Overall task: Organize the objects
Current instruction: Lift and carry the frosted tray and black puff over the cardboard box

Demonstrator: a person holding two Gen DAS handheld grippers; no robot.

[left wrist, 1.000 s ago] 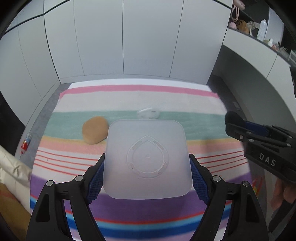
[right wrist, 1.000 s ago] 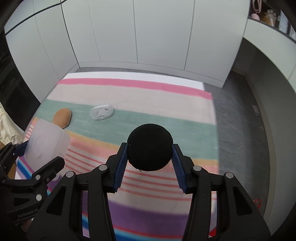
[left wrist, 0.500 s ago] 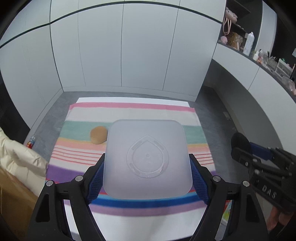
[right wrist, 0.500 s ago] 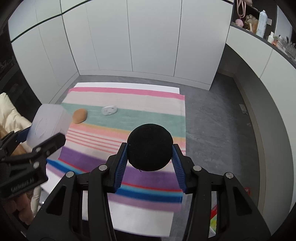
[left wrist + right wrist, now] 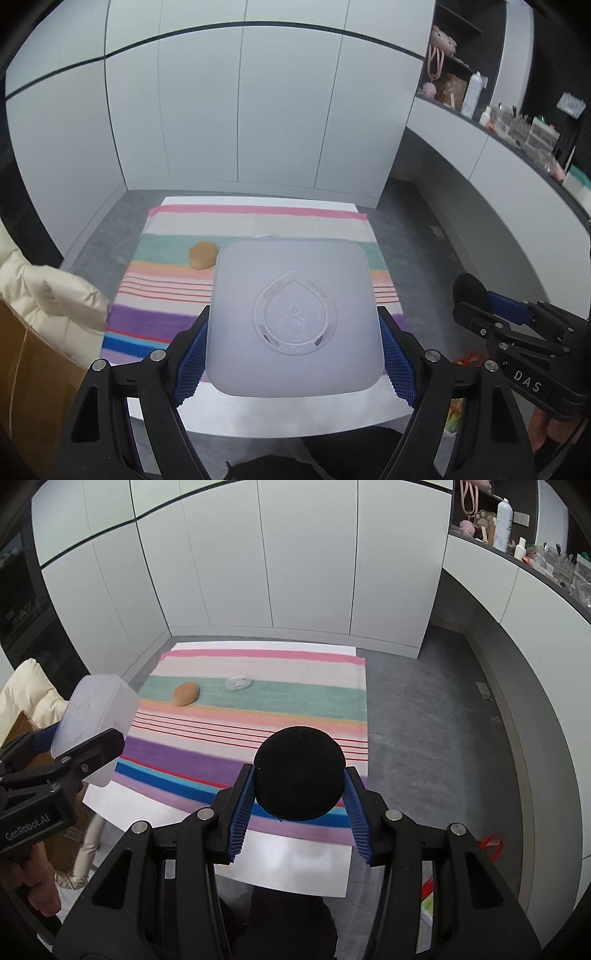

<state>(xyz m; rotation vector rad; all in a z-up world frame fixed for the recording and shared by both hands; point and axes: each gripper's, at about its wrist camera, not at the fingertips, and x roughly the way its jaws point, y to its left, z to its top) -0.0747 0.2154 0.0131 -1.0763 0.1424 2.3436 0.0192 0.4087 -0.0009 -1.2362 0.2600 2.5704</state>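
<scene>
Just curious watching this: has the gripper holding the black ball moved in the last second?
Yes. The right gripper, shut on the black ball, has pulled up and back: the striped cloth looks smaller and farther.

Left wrist view: frosted box hides most of small clear lid and one edge of tan sponge. Right claw cut off at frame edge. Shelf clutter too small to identify. Right wrist view: black puff covers striped cloth behind it.
</scene>
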